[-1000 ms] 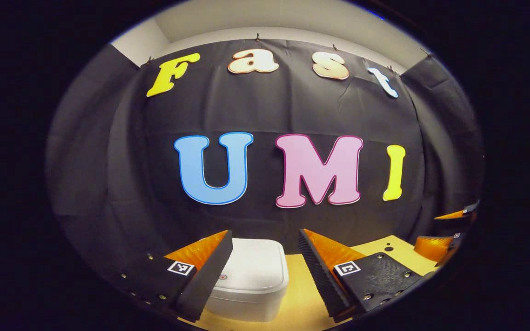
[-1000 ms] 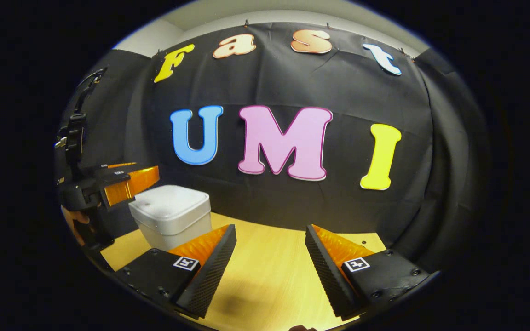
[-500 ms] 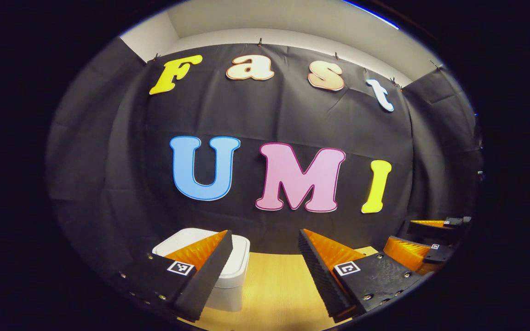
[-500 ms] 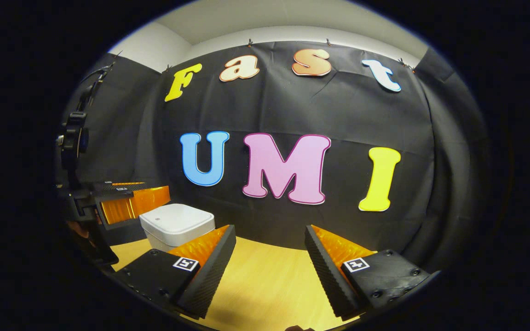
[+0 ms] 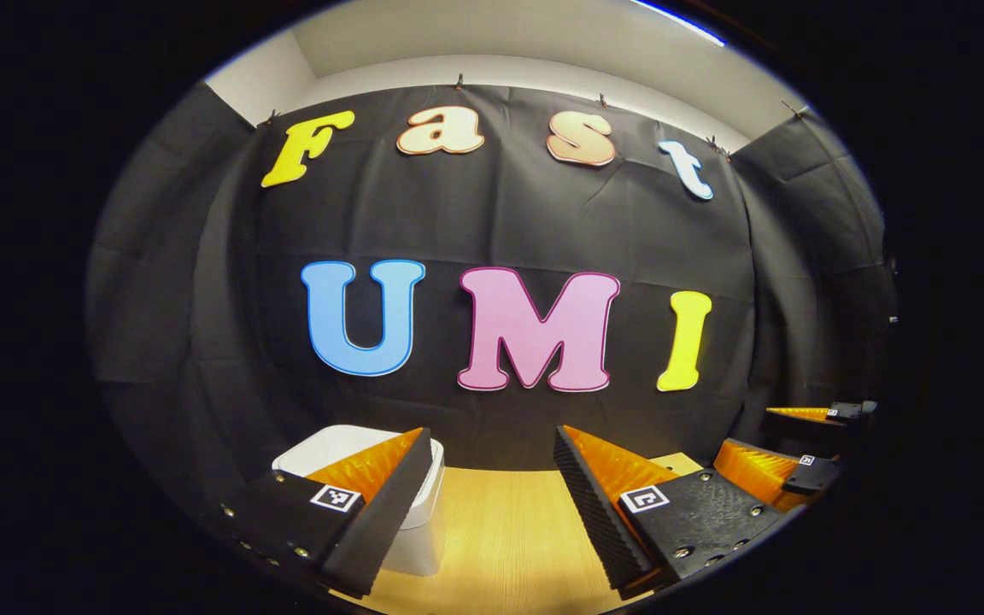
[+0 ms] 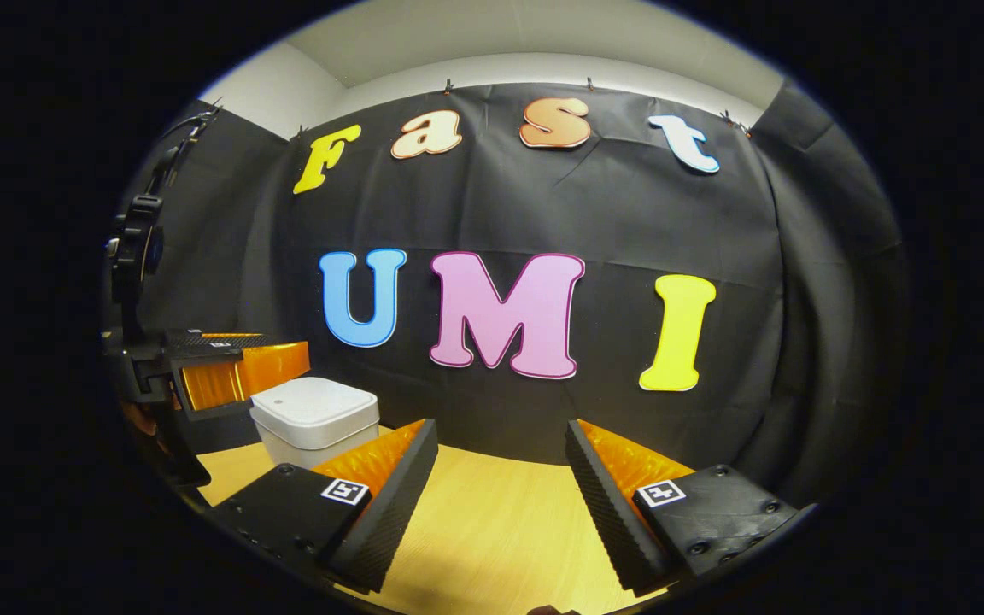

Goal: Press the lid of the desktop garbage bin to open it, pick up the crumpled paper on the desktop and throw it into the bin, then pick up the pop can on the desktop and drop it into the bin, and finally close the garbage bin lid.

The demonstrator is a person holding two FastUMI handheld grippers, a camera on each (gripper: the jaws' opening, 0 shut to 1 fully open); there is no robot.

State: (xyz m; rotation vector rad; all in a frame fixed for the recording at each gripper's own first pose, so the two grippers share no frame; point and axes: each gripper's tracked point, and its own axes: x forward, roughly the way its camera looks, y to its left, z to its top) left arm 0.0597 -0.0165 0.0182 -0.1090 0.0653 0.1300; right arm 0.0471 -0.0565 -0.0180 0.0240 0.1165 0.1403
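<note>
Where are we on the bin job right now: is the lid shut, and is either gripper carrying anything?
The white bin sits on the wooden desktop with its lid down. The left gripper and right gripper are both open and hold nothing. No paper or can is in view, so I can't tell whether both went in and the lid was closed, or nothing has started.

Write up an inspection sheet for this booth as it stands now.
Surface: wooden tabletop, bare between the fingers.
Job's things: white garbage bin on the table, lid shut.
Clutter: nothing seen.
Grippers: left gripper open, holding nothing, bin behind its left finger; right gripper open, holding nothing.
Cables: dark cable hanging at the left in the right gripper view.
Surroundings: black cloth wall, pale wall above.
</note>
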